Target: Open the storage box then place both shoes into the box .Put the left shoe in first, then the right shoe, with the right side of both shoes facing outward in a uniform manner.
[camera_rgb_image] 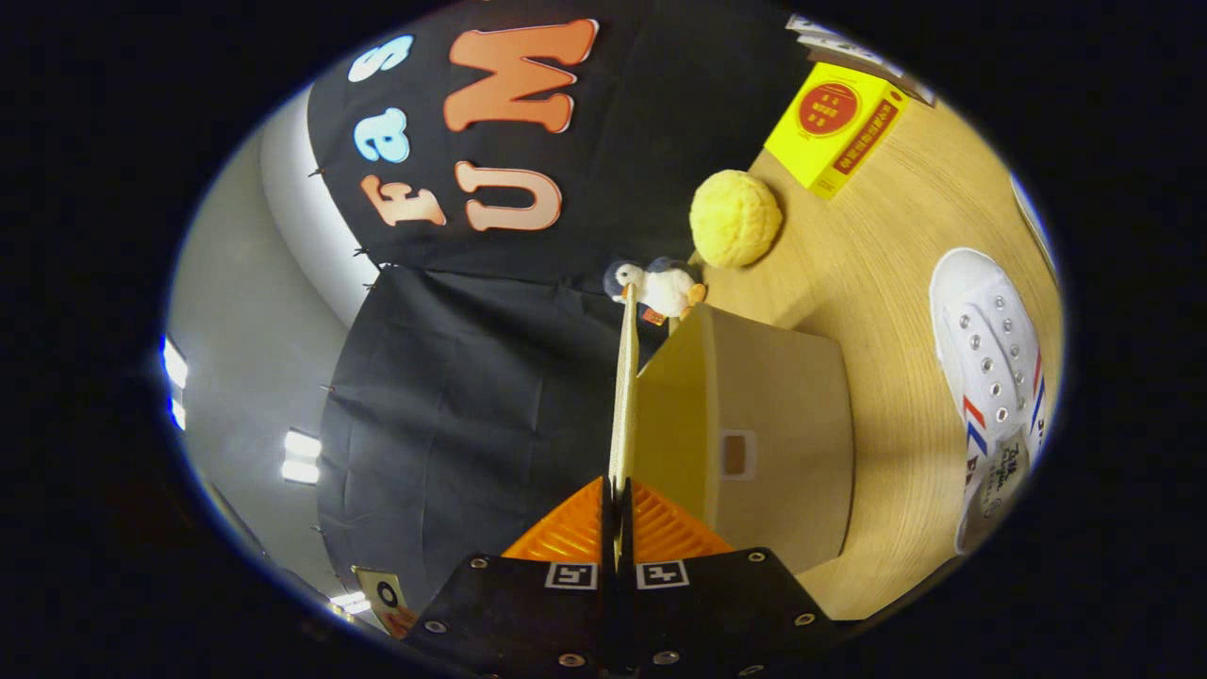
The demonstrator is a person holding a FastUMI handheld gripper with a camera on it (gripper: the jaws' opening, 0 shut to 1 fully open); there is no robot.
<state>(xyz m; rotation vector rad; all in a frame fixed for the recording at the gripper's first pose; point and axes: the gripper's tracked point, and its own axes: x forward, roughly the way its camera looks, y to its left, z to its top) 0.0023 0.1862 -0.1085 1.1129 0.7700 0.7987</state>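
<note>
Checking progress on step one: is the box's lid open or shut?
Open: the thin beige lid flap stands edge-on away from the beige cardboard storage box, with the gripper fingers shut on it.

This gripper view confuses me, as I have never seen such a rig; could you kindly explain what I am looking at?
No robot arm here: a person carries a two-finger gripper by hand, and a fisheye camera riding on it looks forward along the fingers. The view is rolled sideways, so the wooden table seems to stand upright. The fingers are pinched on the thin lid of a tan storage box, seen edge-on and swung away from the box. Beyond the box lie a small penguin toy, a yellow ball-like thing and a yellow packet. A white shoe rests on the table beside the box.
</note>
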